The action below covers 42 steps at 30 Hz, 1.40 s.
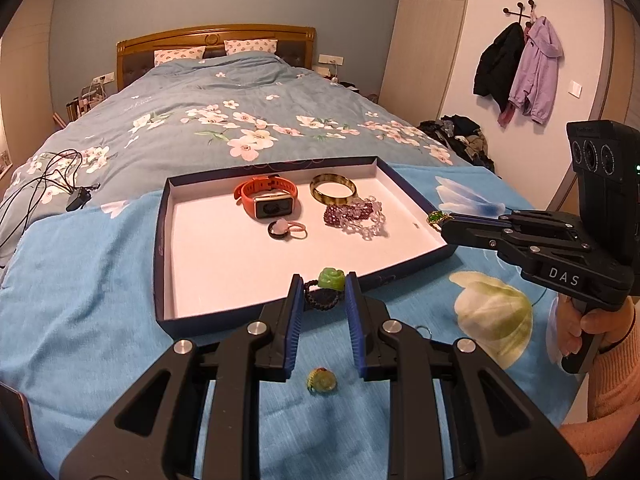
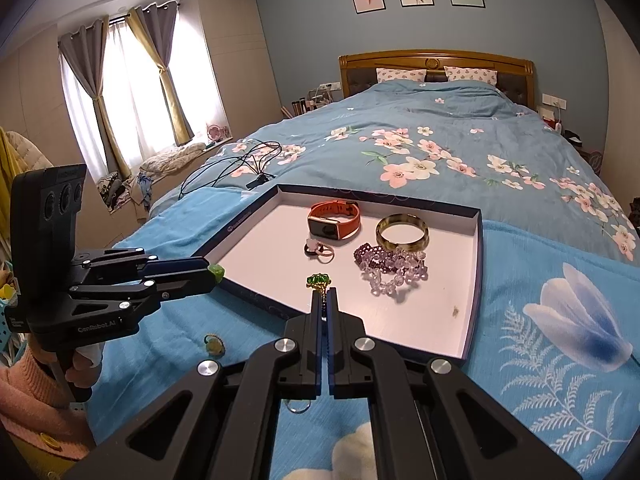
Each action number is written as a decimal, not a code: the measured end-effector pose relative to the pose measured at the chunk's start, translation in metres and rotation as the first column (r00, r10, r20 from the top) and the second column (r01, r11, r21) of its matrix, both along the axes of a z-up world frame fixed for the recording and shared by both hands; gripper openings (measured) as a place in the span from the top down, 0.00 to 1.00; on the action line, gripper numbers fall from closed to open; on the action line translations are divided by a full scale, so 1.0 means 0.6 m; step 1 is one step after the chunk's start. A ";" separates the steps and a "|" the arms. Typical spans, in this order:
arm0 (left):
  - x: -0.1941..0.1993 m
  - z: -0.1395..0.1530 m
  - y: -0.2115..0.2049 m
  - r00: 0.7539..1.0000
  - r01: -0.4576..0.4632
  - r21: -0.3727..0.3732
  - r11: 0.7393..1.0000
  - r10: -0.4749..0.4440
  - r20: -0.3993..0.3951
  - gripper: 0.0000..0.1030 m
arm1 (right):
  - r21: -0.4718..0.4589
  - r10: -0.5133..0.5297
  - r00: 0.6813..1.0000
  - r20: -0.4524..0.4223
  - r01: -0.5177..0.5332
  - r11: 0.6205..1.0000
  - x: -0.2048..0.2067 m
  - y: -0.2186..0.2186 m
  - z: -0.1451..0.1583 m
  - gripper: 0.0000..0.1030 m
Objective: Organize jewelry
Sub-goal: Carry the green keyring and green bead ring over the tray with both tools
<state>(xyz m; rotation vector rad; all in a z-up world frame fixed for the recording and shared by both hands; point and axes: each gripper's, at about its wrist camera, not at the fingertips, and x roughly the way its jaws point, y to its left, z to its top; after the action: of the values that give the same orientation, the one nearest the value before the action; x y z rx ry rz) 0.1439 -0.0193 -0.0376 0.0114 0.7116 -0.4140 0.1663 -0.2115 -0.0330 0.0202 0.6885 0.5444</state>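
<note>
- Nearest: a loose yellow-green ring point(image 1: 321, 380) lies on the blue blanket point(image 1: 100, 280), under the left gripper point(image 1: 323, 290) and behind its tips. A thin silver ring point(image 2: 298, 405) lies below the right gripper point(image 2: 325, 294).
- Left gripper: pads clamped on a dark cord bracelet point(image 1: 323, 299) with a green rose bead point(image 1: 331, 279); the bracelet's loop lies crosswise between the pads, bead at the tips.
- Key relation: the tray point(image 1: 160, 240) lies dead ahead; the bead hangs about over its near rim, so the drop is forward over that wall.
- Right gripper: jaws pinched nearly together on a green-stone ring point(image 2: 319, 280), stone ahead of the tips, seemingly just inside the tray.
- Farther in the tray: small rings point(image 1: 286, 230), orange watch point(image 1: 266, 198), bead bracelets point(image 1: 356, 216), bangle point(image 1: 333, 188).
</note>
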 end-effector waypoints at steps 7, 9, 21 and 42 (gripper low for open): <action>0.023 0.004 -0.003 1.000 -0.013 0.011 1.000 0.013 0.008 0.79 | -0.004 0.003 1.000 -0.011 -0.003 1.000 0.021 0.002 -0.002 0.99; 0.029 0.004 -0.005 1.000 -0.018 0.016 1.000 0.017 0.011 0.79 | -0.005 0.004 1.000 -0.013 -0.004 1.000 0.026 0.003 -0.003 0.99; 0.070 -0.005 -0.012 0.999 -0.033 0.036 0.999 0.033 -0.002 0.79 | -0.016 -0.001 1.000 -0.029 0.001 1.000 0.057 0.007 -0.011 0.99; 0.131 -0.029 -0.009 0.996 -0.073 0.035 0.997 0.074 -0.052 0.79 | -0.028 -0.005 0.997 -0.075 0.003 1.000 0.096 0.015 -0.030 0.99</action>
<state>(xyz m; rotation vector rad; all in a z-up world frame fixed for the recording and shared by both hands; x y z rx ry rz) 0.2223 -0.0244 -0.0552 0.0058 0.7688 -0.3329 0.2239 -0.2027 -0.0509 0.0154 0.7689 0.5323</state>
